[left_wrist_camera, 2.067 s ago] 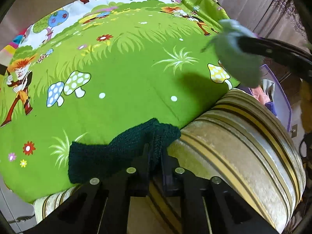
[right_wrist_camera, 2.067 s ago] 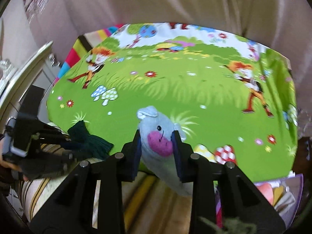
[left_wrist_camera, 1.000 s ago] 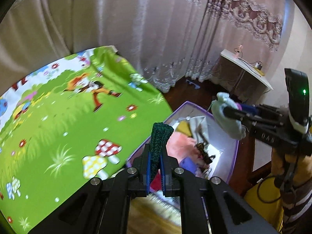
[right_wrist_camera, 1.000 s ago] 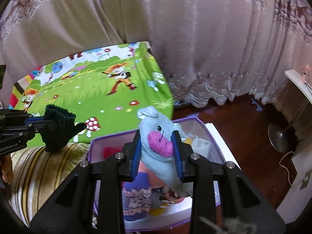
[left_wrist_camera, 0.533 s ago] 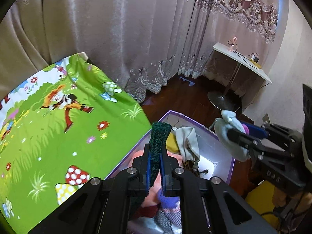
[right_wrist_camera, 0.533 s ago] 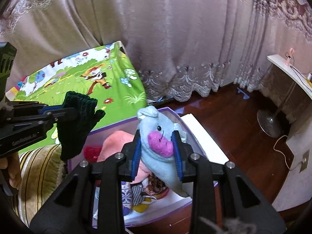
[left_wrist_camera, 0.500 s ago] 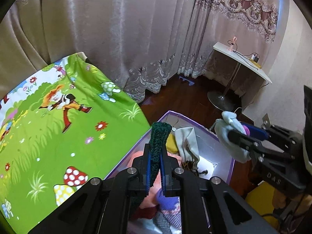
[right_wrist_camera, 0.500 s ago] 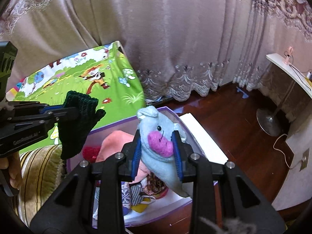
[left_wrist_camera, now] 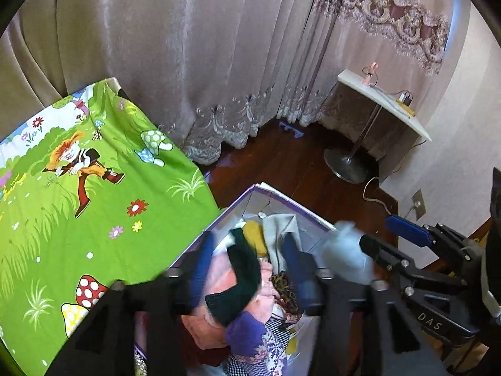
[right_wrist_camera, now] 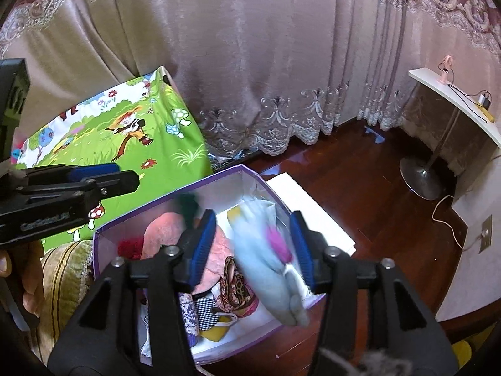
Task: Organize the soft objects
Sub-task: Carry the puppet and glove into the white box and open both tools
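Jaws of both my left gripper and right gripper have just been opening above the purple box; green glove and blue plush seem released. Plush, nearer the box's rim, could tumble outside.

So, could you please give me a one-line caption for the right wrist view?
Right gripper, jaws just opened, releases a light blue soft toy over a purple box of soft things.
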`<state>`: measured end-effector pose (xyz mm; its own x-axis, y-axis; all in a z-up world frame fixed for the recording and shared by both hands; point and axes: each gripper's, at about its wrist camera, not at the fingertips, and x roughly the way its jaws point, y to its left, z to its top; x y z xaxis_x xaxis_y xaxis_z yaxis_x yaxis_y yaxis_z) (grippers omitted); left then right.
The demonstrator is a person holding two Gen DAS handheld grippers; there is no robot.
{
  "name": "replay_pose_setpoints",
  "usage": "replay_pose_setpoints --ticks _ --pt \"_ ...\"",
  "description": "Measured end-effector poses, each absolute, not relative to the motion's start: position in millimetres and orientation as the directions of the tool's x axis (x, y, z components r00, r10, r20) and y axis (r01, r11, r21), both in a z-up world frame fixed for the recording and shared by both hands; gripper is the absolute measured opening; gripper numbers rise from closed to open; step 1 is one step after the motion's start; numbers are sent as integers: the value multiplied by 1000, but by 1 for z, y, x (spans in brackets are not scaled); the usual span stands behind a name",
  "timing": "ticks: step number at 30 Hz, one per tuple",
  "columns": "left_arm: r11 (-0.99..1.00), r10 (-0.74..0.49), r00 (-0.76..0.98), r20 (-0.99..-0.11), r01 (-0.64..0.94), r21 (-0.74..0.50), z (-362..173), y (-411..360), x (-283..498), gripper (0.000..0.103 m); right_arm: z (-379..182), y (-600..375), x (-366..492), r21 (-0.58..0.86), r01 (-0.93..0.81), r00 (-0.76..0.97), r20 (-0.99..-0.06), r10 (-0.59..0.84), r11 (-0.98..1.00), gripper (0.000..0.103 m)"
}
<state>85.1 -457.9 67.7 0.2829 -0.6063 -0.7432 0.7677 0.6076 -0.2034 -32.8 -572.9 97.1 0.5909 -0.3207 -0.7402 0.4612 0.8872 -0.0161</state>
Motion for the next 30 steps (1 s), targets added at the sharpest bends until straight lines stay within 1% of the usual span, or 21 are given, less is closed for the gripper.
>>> replay_pose_setpoints --ticks 1,2,6,8,11,13,15,16,17,19,22,24,26,30 --pt "612 -614 289 -735 762 -211 70 -453 84 60 99 -571 -34 -16 462 593 -738 -322 887 61" --pt "617 -618 291 -730 756 -220 72 -449 83 62 100 -569 -35 -17 463 593 -737 -325 886 63" --pt "636 -621 301 -723 733 -241 79 -427 73 67 106 -555 -42 -26 471 591 -732 -338 882 68" --pt "638 -626 308 -717 730 -244 80 -414 65 75 107 -546 -46 -29 476 589 -732 -342 879 72" --pt "629 -640 290 -712 730 -268 78 -391 47 84 107 -531 -52 -36 478 580 -737 -347 877 73" --pt "624 -645 281 -710 730 -278 76 -379 35 84 106 -520 -59 -43 490 568 -741 -357 870 74" --pt "623 -647 278 -710 730 -281 72 -365 20 89 106 -511 -65 -47 492 561 -746 -358 869 74" --pt "626 -649 277 -709 724 -290 71 -360 16 94 106 -506 -69 -53 497 554 -749 -364 866 74" --pt "636 -651 283 -705 710 -303 68 -352 11 103 106 -503 -73 -57 503 550 -748 -371 862 74" --pt "654 -655 309 -690 689 -312 64 -337 1 103 107 -497 -83 -70 521 540 -745 -391 851 74" --pt "663 -660 291 -692 659 -355 55 -326 -2 103 105 -490 -99 -103 563 513 -734 -444 820 76" --pt "689 -642 304 -704 633 -354 49 -320 -5 103 101 -485 -108 -136 576 492 -730 -474 806 76" --pt "705 -621 303 -723 620 -345 42 -317 -6 103 101 -485 -112 -141 578 487 -731 -478 804 76" --pt "701 -626 250 -738 596 -393 27 -316 -1 103 100 -482 -117 -137 579 497 -722 -481 804 76"
